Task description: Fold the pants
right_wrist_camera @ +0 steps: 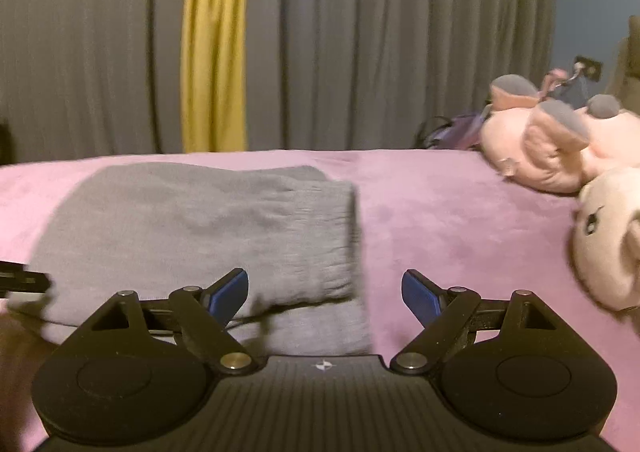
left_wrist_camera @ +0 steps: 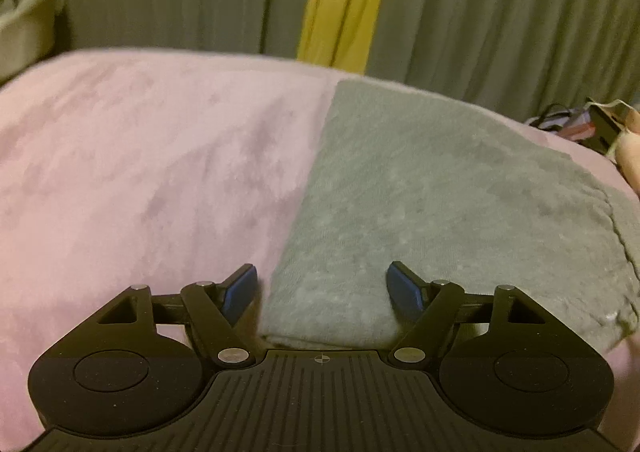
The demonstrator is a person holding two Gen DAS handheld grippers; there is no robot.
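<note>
Grey pants [left_wrist_camera: 440, 212] folded flat on the pink bed [left_wrist_camera: 140, 172]. Left gripper [left_wrist_camera: 322, 288] over their near left edge, jaws spread wide, gripping nothing. Right gripper [right_wrist_camera: 325, 292] over the near right edge, jaws likewise released. Plush toys [right_wrist_camera: 560, 148] at far right.

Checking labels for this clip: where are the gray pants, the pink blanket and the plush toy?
gray pants [right_wrist_camera: 192, 224]: right wrist view, middle of folded cloth.
pink blanket [left_wrist_camera: 140, 156]: left wrist view, bare part.
plush toy [right_wrist_camera: 544, 148]: right wrist view, pink body.
</note>
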